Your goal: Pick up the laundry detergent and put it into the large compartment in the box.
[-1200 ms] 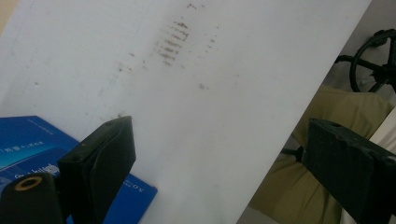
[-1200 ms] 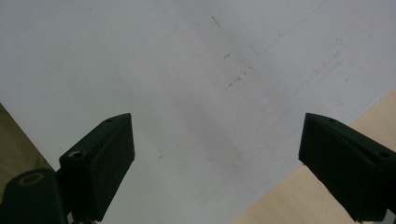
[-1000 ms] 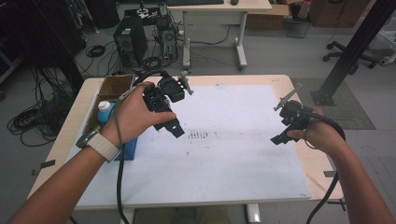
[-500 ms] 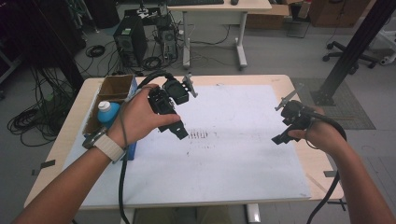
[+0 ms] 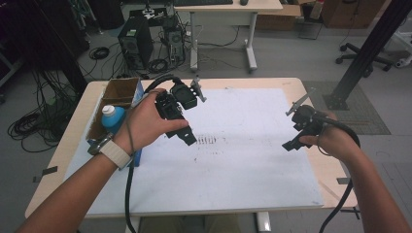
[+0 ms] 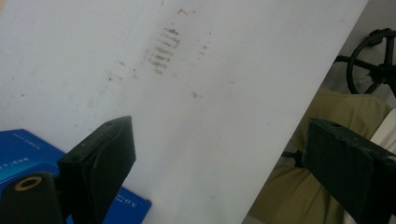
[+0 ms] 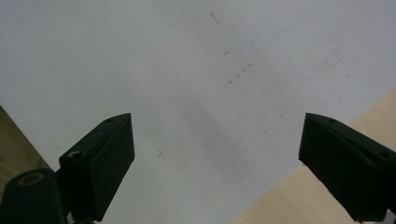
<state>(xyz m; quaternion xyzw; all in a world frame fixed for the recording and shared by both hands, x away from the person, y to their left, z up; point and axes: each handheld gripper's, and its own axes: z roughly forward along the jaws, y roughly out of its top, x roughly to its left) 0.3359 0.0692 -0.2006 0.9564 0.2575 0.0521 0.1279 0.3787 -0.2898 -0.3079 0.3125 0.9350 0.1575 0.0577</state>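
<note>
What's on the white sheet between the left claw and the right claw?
In the high view, bare white sheet separates left claw from right claw, bearing a patch of dark marks.

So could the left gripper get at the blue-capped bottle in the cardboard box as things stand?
Probably yes: the left gripper, jaws open and empty, hovers beside the bottle, which stands exposed in the open-topped box.

The person's left hand, a pale watch strap on its wrist, holds the black two-jaw left gripper above the table's left half, jaws wide apart. The right hand holds the black right gripper near the right edge, jaws also spread wide.
</note>
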